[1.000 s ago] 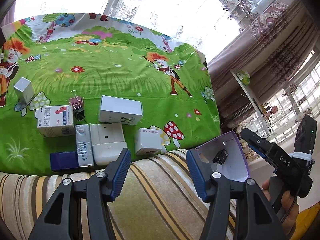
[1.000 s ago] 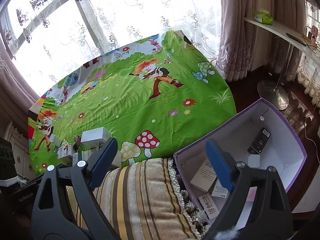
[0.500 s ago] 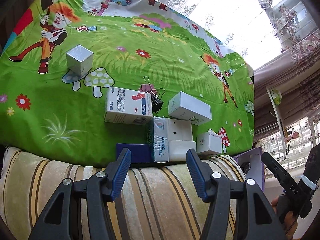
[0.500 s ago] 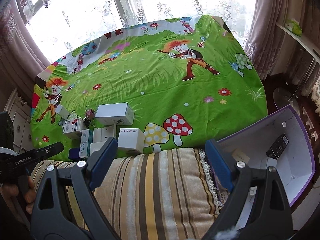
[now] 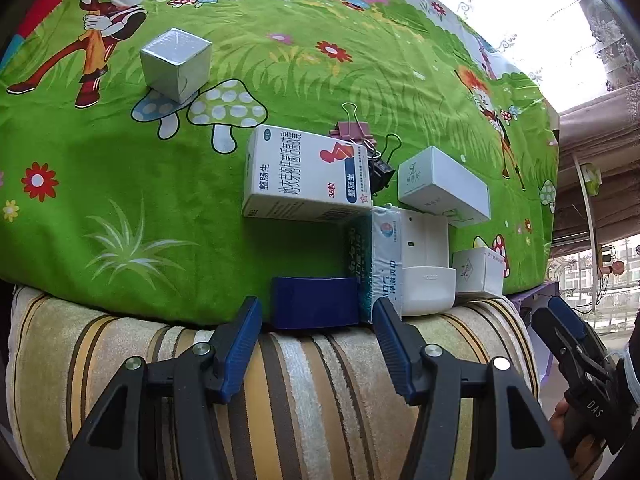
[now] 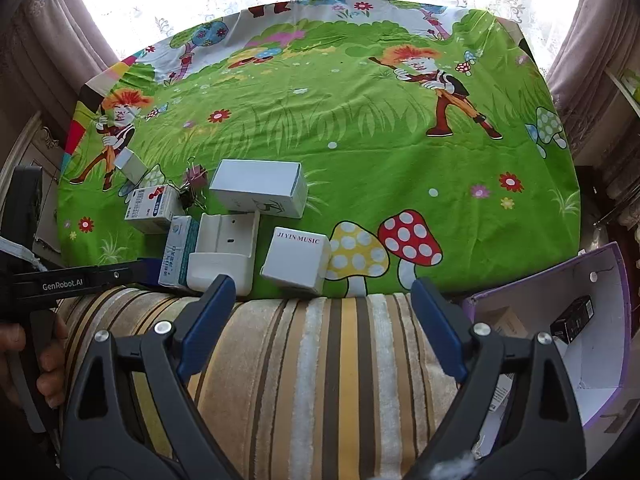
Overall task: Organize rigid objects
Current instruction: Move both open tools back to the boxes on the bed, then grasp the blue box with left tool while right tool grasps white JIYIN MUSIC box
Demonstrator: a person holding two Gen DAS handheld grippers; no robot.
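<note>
Green cartoon cloth with mushrooms and flowers covers the worktop, and a striped plush cushion runs along its near edge at the bottom of both views.

In the left wrist view, a silver cube box stands alone at upper left. Toward the centre lies a white medicine box with blue and red print, with a pink binder clip and a black binder clip just behind its right end. Below it, at the cloth's near edge, a dark blue box sits beside a teal and white carton, which touches a white plastic holder. Right of these are a long white box and a small white cube box.

The left claw hangs over the cushion just below the blue box, jaws released and parted, nothing between them.

In the right wrist view, the right claw hovers over the cushion at lower centre, spread wide and empty, just below the small white cube box. At lower right a purple-edged open box holds a black packet and some cartons.
</note>
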